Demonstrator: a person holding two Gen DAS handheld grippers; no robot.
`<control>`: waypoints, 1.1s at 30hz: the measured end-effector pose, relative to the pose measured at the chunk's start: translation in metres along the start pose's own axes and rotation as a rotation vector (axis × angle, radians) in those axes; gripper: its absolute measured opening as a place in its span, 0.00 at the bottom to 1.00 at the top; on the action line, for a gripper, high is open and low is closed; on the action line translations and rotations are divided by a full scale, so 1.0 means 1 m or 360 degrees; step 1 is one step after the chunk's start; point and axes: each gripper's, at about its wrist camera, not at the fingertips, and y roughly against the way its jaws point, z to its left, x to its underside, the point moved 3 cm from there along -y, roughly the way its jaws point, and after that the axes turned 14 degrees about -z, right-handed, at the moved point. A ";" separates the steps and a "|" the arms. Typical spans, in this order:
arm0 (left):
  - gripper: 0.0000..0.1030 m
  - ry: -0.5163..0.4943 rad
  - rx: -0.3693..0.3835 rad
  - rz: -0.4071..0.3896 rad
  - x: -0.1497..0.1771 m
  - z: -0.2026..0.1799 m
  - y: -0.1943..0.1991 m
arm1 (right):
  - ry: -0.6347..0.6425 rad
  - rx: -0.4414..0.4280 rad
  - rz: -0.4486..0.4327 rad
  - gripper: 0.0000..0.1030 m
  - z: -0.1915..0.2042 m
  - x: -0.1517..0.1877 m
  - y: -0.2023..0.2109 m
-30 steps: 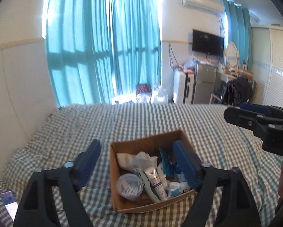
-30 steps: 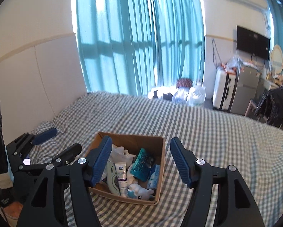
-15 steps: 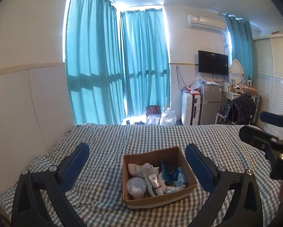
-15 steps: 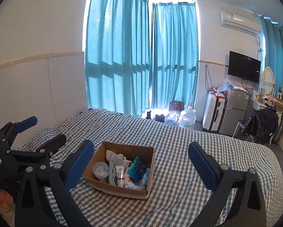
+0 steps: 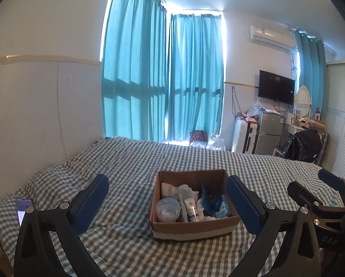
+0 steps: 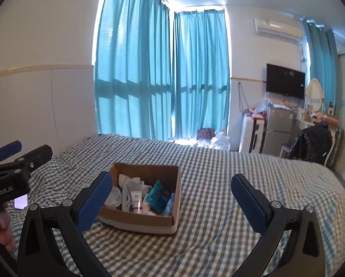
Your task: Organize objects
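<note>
A brown cardboard box (image 5: 193, 227) (image 6: 174, 196) rests on the green-checked bed (image 5: 126, 161) (image 6: 230, 173). Inside lie a clear round tub (image 5: 167, 209), a white tube (image 5: 192, 210) (image 6: 136, 198), white cloth (image 5: 174, 188), a teal packet (image 6: 157, 195) and blue packs (image 5: 219, 205). My left gripper (image 5: 167, 204) is open, well short of the box, with nothing between its blue pads. The right gripper (image 6: 171, 202) is open too, also short of the box and empty. Each gripper shows at the edge of the other's view.
A phone (image 5: 22, 207) lies on the bed at the left, near a pillow. Teal curtains (image 5: 163, 80) hang beyond the bed. A suitcase, small fridge (image 5: 269, 131), wall TV and a chair with dark clothes stand at the far right.
Both grippers have drawn back from the box and tilted upward, so the box looks smaller and farther. Their jaws have spread wider apart.
</note>
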 end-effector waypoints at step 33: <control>1.00 -0.0111 0.0008 0.0128 0.049 -0.013 -0.002 | 0.0083 0.0078 0.0109 1.00 -0.004 0.042 -0.021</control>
